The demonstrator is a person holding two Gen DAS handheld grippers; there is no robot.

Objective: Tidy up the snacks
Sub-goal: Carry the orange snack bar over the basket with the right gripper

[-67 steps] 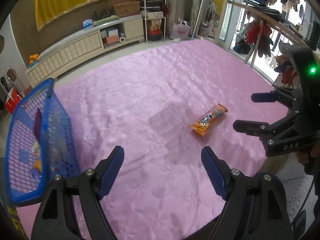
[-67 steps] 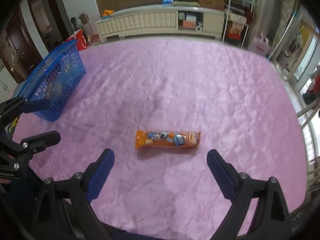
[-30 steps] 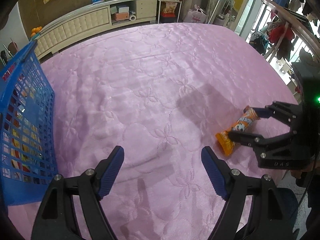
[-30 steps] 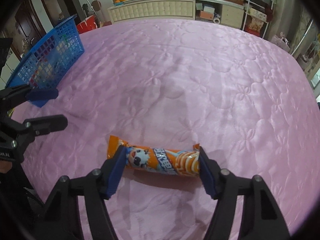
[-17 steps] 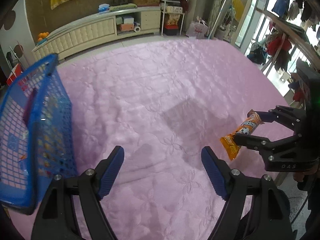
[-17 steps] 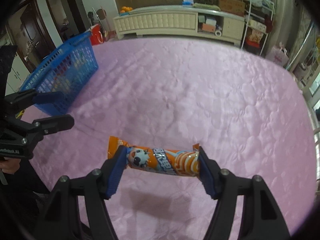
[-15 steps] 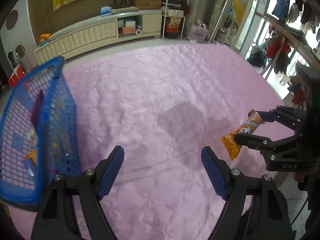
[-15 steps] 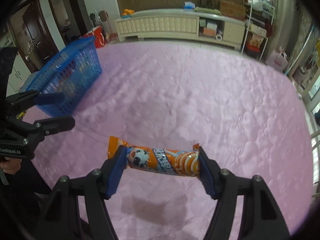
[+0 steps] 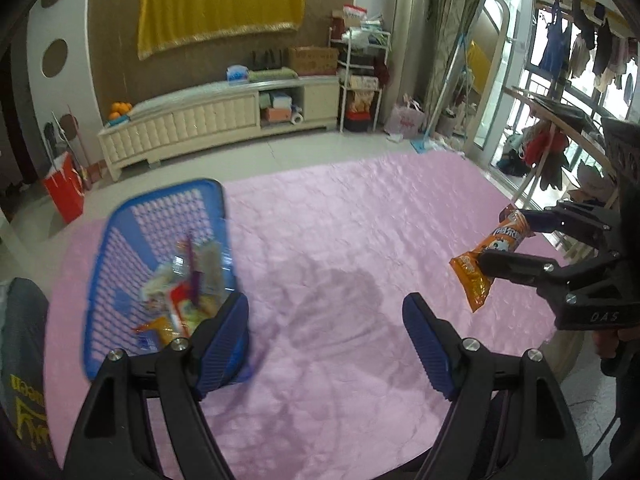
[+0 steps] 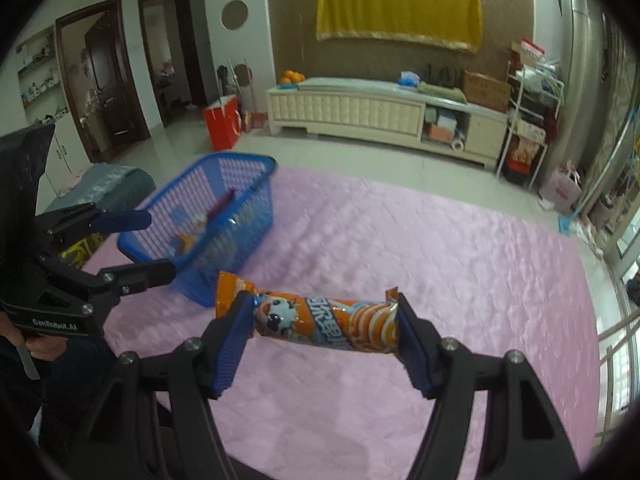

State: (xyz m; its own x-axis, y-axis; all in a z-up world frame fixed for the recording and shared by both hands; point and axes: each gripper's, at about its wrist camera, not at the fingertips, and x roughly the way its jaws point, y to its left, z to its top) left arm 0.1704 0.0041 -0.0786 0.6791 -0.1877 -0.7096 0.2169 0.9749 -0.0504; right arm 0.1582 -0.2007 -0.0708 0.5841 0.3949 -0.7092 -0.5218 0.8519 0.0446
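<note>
While the right gripper (image 10: 326, 334) squeezes the orange snack pack (image 10: 326, 326) lengthwise between its jaws, the left gripper (image 9: 326, 338) hangs open and empty. Both are higher now than a second ago, when the snack lay on the pink cloth (image 10: 460, 260).

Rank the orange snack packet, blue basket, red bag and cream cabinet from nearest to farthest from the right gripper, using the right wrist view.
1. Orange snack packet: clamped in the right gripper.
2. Blue basket: ahead, left, on the pink cloth.
3. Red bag: on the floor beyond the basket.
4. Cream cabinet: against the far wall.
</note>
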